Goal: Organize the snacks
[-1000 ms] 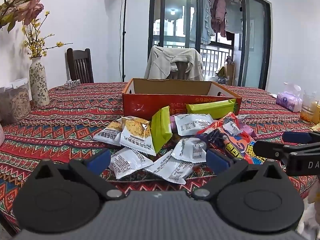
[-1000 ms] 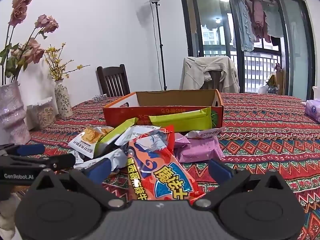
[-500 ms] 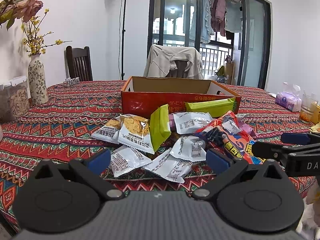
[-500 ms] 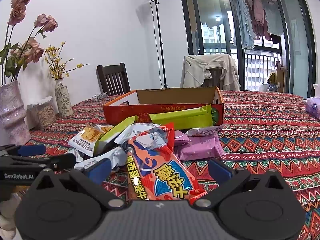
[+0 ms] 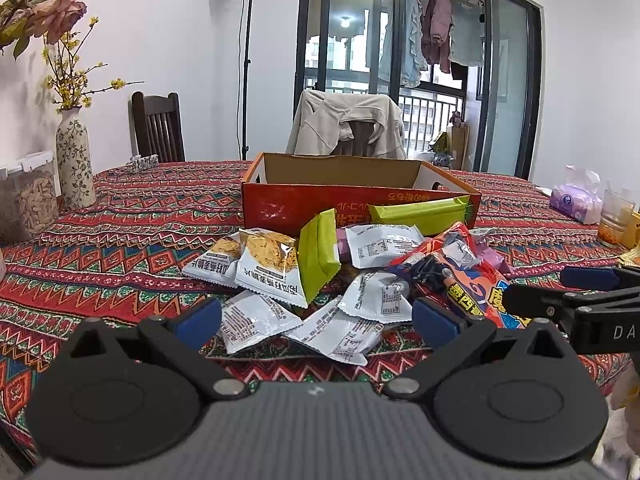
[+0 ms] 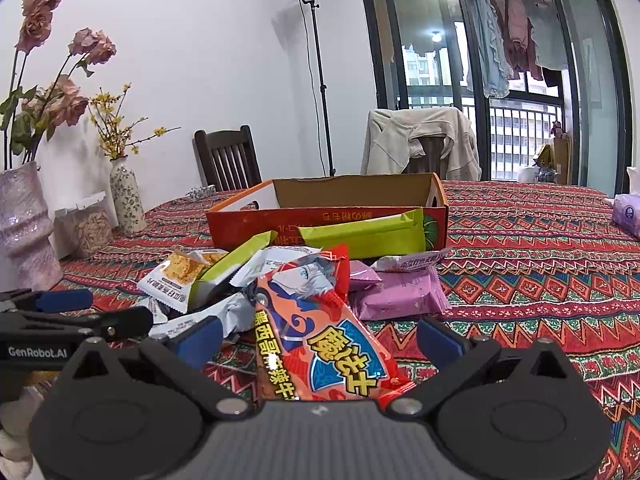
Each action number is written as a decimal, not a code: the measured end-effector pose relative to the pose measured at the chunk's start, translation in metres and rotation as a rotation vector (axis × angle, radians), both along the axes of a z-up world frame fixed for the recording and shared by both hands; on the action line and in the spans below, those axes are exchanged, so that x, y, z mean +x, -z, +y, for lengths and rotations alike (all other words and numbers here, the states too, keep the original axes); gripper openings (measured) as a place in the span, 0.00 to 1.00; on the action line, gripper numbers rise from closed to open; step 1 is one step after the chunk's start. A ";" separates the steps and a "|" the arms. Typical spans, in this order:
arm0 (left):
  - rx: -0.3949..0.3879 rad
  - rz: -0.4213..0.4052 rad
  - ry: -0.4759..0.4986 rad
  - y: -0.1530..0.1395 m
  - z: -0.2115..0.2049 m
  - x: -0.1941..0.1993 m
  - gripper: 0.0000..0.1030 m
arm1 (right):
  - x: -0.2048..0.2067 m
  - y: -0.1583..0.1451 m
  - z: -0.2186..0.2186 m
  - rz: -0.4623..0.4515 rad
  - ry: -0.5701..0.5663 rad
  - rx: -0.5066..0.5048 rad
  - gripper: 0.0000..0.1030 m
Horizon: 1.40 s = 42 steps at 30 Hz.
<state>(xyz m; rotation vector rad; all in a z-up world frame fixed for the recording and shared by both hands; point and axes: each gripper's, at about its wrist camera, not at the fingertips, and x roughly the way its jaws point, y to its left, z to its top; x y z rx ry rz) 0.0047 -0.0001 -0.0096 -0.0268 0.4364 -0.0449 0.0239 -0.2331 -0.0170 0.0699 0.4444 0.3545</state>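
Observation:
A pile of snack packets lies on the patterned tablecloth in front of an open red cardboard box (image 5: 356, 204) (image 6: 320, 220). The pile holds white packets (image 5: 332, 330), a cracker packet (image 5: 270, 266), green packets (image 5: 318, 254) (image 6: 360, 232), pink packets (image 6: 400, 294) and a big orange-red bag (image 6: 320, 332) (image 5: 464, 276). My left gripper (image 5: 316, 318) is open and empty, just short of the white packets. My right gripper (image 6: 320, 340) is open, its jaws either side of the orange-red bag's near end, not closed on it.
Vases with flowers (image 5: 74, 160) (image 6: 24, 232) and a clear jar (image 5: 26, 200) stand at the table's left. A tissue pack (image 5: 574, 202) and a cup (image 5: 616, 220) sit at the right. Chairs (image 5: 158, 128) stand behind the table.
Both views have shifted very slightly; the pile and box look unmoved and both grippers stay open.

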 end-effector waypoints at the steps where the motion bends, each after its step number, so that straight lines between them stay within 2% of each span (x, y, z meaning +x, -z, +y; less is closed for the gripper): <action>1: 0.000 0.001 0.000 0.000 0.000 0.000 1.00 | 0.000 0.000 0.000 0.000 0.000 0.000 1.00; 42: -0.007 -0.006 -0.003 0.000 0.002 -0.002 1.00 | 0.000 0.000 0.000 0.002 -0.003 -0.002 1.00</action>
